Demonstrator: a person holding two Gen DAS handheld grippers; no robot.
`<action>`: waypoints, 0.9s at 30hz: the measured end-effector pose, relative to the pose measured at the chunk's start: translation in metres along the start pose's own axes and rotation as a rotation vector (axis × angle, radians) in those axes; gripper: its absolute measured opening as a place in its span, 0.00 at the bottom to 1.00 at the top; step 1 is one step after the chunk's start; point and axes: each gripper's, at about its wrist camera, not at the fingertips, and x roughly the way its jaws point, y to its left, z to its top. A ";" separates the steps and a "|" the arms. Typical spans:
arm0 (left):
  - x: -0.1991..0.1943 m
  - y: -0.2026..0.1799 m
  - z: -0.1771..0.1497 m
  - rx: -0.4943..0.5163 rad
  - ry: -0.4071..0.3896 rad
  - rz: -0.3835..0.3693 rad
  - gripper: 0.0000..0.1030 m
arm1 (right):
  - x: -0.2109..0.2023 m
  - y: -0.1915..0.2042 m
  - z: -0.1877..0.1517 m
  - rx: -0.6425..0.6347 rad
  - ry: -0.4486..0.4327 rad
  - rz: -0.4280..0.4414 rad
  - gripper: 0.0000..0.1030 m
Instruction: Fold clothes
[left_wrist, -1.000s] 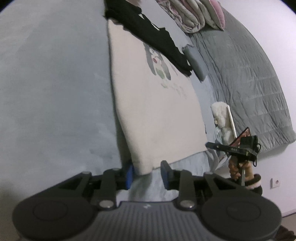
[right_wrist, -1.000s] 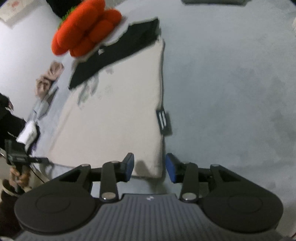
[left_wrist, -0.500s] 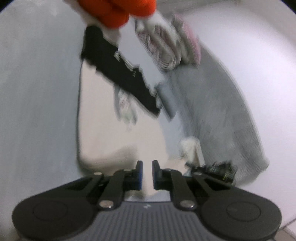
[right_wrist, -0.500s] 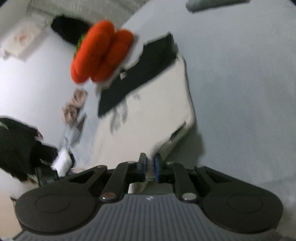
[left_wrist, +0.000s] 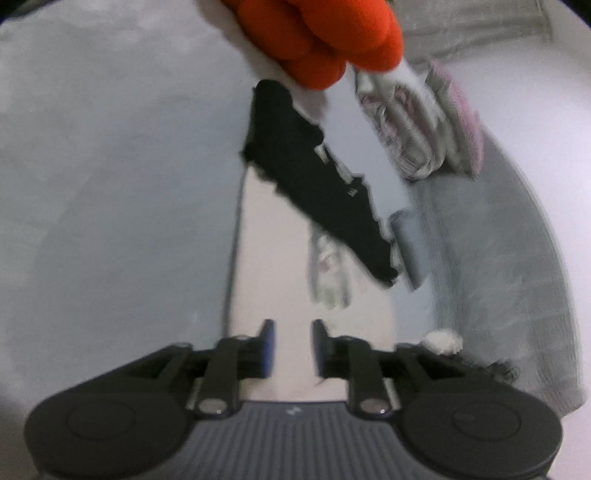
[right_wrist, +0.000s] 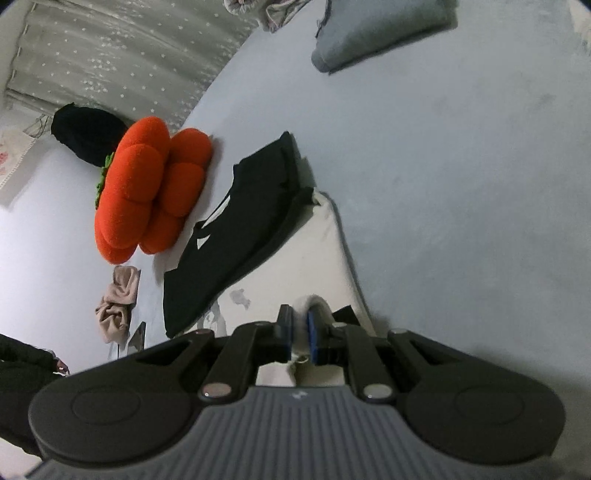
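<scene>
A cream garment (left_wrist: 273, 258) with a small printed motif lies flat on the pale grey bed cover (left_wrist: 110, 184). A black garment (left_wrist: 314, 192) lies across its far end. My left gripper (left_wrist: 293, 347) hovers over the near part of the cream cloth with its fingers partly apart; the view is blurred and the cloth shows through the gap. In the right wrist view the cream garment (right_wrist: 314, 258) rises in a fold to my right gripper (right_wrist: 300, 332), which is shut on its edge. The black garment (right_wrist: 240, 236) lies just beyond.
An orange flower-shaped cushion (right_wrist: 147, 188) sits beyond the black garment. A folded grey item (right_wrist: 380, 33) lies far right. Striped bedding (left_wrist: 406, 122) and a grey quilt (left_wrist: 498, 258) fill the right. A beige cloth (right_wrist: 118, 299) and a person's dark sleeve (right_wrist: 22, 369) are at the left.
Both grippers shut on the cream garment's near edge and carried it toward the black garment. The left gripper's fingers have since spread apart again; the right stays shut.
</scene>
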 end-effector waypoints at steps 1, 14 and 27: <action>-0.002 0.002 -0.004 0.020 0.018 0.025 0.37 | -0.002 0.000 -0.001 -0.007 0.002 0.000 0.12; 0.005 0.011 -0.050 0.095 0.204 -0.029 0.08 | -0.045 0.005 -0.038 -0.171 0.059 0.025 0.12; -0.042 0.026 -0.060 0.092 0.109 -0.232 0.05 | -0.073 -0.010 -0.064 -0.236 0.103 0.011 0.12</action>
